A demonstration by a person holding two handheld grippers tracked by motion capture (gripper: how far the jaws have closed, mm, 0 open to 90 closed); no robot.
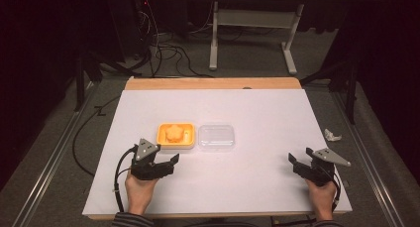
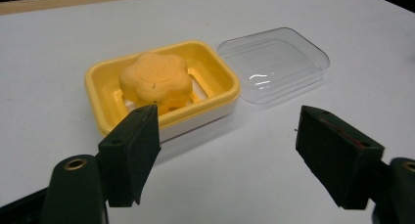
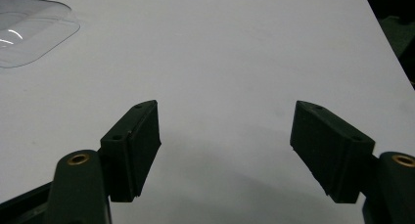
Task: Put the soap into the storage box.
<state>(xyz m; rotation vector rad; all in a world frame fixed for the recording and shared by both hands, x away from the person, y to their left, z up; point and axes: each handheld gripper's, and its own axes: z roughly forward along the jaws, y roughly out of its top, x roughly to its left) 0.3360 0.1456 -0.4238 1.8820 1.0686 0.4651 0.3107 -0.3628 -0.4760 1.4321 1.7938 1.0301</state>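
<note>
Left tongs (image 2: 227,145) agape near soap dish (image 2: 215,94); empty.

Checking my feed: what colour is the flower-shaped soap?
Orange soap, clearest in the left gripper view.

The high view looks forward and down over the whole white table (image 1: 257,108) from the person's side. The left gripper view sits low and close, facing the yellow soap dish (image 2: 215,62) and clear lid (image 2: 274,62). The right gripper view, equally low, faces bare tabletop and shares that lid's corner (image 3: 29,28).
</note>
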